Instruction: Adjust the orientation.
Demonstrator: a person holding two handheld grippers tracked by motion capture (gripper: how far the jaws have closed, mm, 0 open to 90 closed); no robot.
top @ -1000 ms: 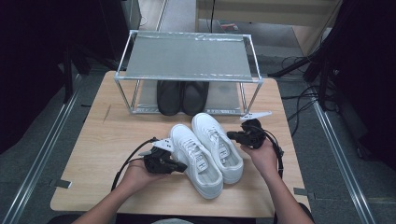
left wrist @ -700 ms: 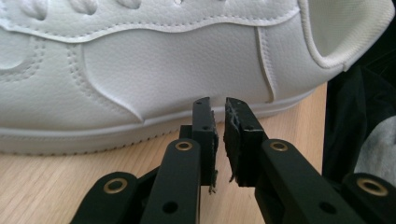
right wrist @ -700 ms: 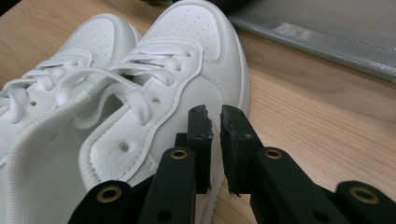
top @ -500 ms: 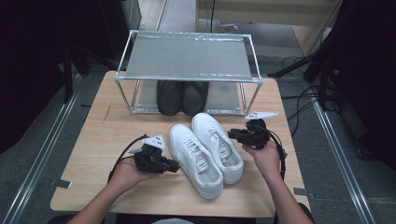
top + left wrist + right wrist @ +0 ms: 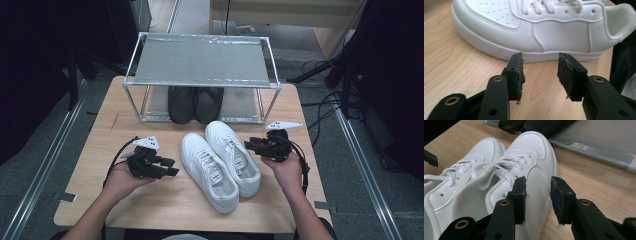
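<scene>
Two white laced sneakers lie side by side, touching, on the tabletop. The left claw and right claw flank them, both open and empty, with bare wood on either side.

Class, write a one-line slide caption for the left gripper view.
Open left gripper faces the side of a white sneaker resting on the wooden table, jaws apart and empty.

High view down over the table; both gripper views close, low, sharing the white shoes.
</scene>
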